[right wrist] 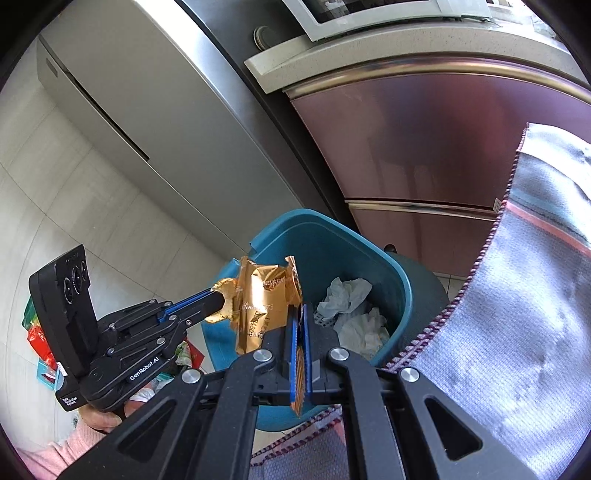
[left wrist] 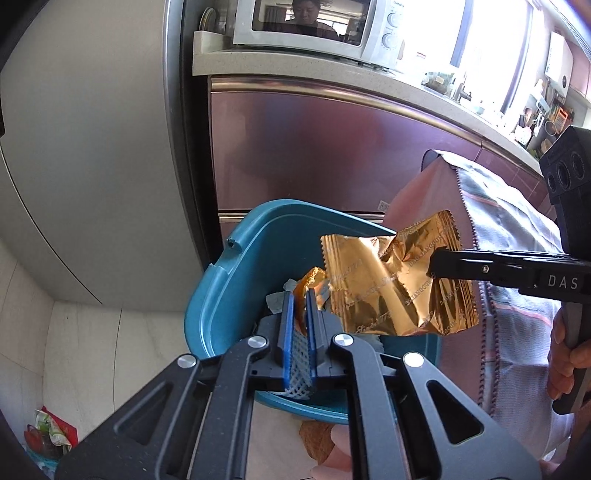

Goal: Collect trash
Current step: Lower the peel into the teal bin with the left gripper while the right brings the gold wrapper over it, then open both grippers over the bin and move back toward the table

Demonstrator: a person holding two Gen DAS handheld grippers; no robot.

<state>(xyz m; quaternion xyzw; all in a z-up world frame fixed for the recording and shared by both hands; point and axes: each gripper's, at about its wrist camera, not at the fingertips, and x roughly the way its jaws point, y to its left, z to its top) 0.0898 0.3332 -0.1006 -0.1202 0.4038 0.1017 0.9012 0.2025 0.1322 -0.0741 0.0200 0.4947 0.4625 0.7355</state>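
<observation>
A blue plastic trash bin (left wrist: 221,295) (right wrist: 399,280) stands on the floor by the cabinets, with crumpled white tissues (right wrist: 351,306) inside. My right gripper (right wrist: 300,325) (left wrist: 432,267) is shut on a large gold foil wrapper (left wrist: 391,284) (right wrist: 266,306) and holds it above the bin's mouth. My left gripper (left wrist: 301,306) (right wrist: 218,295) is shut on a white foam net (left wrist: 297,373) together with a small gold foil scrap (left wrist: 312,278), also over the bin.
A grey fridge (left wrist: 92,147) stands to the left, mauve cabinet doors (left wrist: 314,147) behind the bin, and a microwave (left wrist: 314,26) on the counter above. A grey striped cloth (right wrist: 517,295) hangs at the right. Colourful packets (left wrist: 51,432) lie on the tiled floor at the left.
</observation>
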